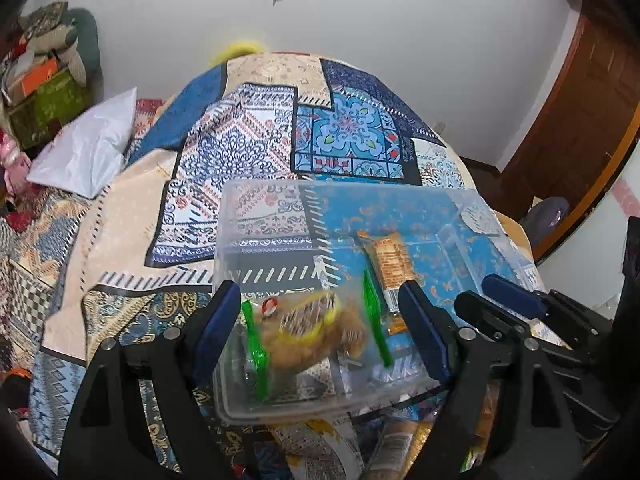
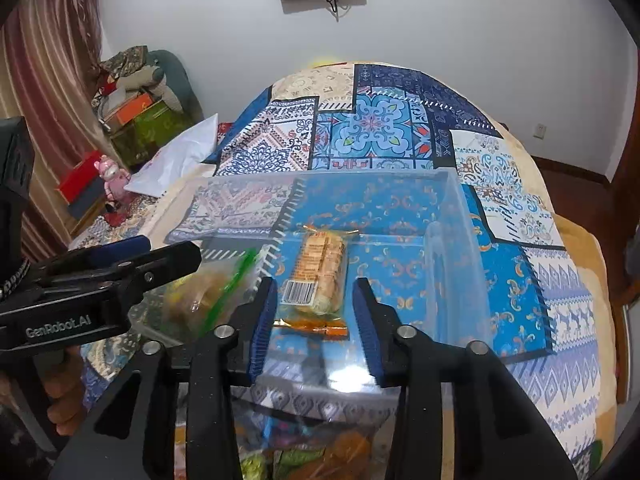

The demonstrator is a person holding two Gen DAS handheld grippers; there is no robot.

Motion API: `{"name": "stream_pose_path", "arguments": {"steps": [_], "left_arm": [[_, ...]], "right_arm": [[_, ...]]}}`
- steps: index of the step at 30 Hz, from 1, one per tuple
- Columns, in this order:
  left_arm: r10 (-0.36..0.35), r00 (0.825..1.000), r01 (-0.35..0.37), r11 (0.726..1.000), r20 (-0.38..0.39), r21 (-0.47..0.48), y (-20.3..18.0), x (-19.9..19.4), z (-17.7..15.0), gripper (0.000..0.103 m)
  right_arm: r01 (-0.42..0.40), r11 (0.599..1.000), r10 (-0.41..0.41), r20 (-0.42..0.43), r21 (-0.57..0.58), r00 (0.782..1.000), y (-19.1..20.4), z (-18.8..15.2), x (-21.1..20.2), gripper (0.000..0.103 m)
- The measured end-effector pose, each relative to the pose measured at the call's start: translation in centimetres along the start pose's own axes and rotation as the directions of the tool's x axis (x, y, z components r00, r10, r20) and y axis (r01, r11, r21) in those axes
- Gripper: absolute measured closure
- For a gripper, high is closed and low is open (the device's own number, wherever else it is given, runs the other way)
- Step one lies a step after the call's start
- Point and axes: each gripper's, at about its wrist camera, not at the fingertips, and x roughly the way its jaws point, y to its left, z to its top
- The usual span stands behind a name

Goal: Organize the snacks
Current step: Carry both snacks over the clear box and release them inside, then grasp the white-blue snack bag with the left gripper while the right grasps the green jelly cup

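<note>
A clear plastic bin (image 1: 344, 188) (image 2: 320, 176) stands on the patchwork cloth. In the left wrist view my left gripper (image 1: 320, 324) reaches into the bin, jaws wide. A green-edged bag of yellow-brown snacks (image 1: 316, 332) shows blurred between the pads, with gaps on both sides. My right gripper (image 2: 316, 320) is beside it, also in the bin. A clear pack of round crackers (image 2: 318, 276) (image 1: 386, 264) lies on the bin floor between and just past its blue pads, which stand slightly off it. The left gripper (image 2: 172, 248) and the bag (image 2: 208, 292) appear at the left of the right wrist view.
More snack packets (image 1: 320, 448) (image 2: 300, 456) lie at the near edge, below the bin. A white plastic bag (image 1: 88, 152) (image 2: 180, 156) sits at the table's left. Stacked boxes (image 2: 132, 116) and a pink figure (image 2: 114, 180) are beyond it; a wooden door (image 1: 580, 120) is right.
</note>
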Motion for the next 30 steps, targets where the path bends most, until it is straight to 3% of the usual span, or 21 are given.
{"name": "stream_pose_path", "arguments": {"steps": [11, 16, 21, 30], "left_arm": [[0.055, 0.988, -0.072, 0.991, 0.145, 0.11, -2.3, -8.2, -1.4, 0.01], [0.078, 0.983, -0.102, 0.985, 0.168, 0.137, -2.4, -11.2, -3.3, 0.008], [0.102, 0.985, -0.118, 0.986, 0.139, 0.116, -1.1, -12.5, -6.0, 0.006], [0.11, 0.994, -0.111, 0.991, 0.017, 0.072, 1.4, -11.5, -12.1, 0.006]], "right_arm": [[0.029, 0.999, -0.025, 0.098, -0.037, 0.995, 1.1, -0.3, -6.4, 0.054], [0.041, 0.998, -0.035, 0.138, -0.042, 0.99, 1.3, -1.5, -9.5, 0.047], [0.058, 0.997, -0.05, 0.132, -0.054, 0.99, 1.1, -3.5, -11.0, 0.047], [0.108, 0.992, -0.105, 0.056, -0.069, 0.993, -0.2, -8.3, -10.8, 0.046]]}}
